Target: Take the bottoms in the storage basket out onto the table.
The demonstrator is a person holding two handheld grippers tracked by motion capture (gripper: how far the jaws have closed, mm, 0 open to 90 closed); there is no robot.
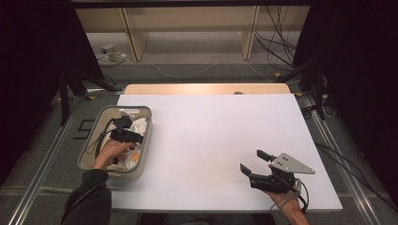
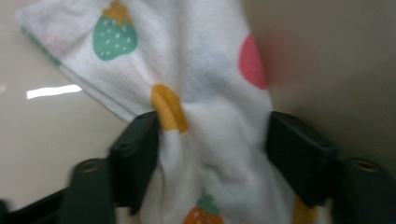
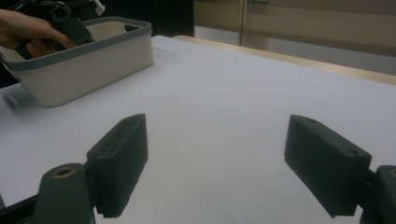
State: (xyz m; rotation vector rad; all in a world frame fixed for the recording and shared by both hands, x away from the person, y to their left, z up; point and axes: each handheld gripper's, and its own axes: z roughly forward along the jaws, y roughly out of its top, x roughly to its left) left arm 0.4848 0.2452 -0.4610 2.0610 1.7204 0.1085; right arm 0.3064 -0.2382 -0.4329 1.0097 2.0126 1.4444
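Note:
A white cloth (image 2: 210,70) printed with strawberries and coloured dots lies bunched in a beige basket (image 1: 117,108) at the table's left edge. My left gripper (image 2: 212,130) reaches down into that basket, and a thick fold of the cloth fills the gap between its jaws, pressed against both pads. In the high view the left gripper (image 1: 133,140) sits over the cloth (image 1: 138,125). My right gripper (image 1: 254,161) rests low over the table near the front right, open, with nothing between its fingers. In the right gripper view the right gripper (image 3: 217,140) points across the table toward the basket (image 3: 93,70).
The white tabletop (image 1: 211,136) stretches between the basket and the right gripper. A wooden strip (image 1: 206,88) runs along its far edge. Cables (image 1: 277,51) and shelf legs stand on the floor beyond. Metal rails flank the table.

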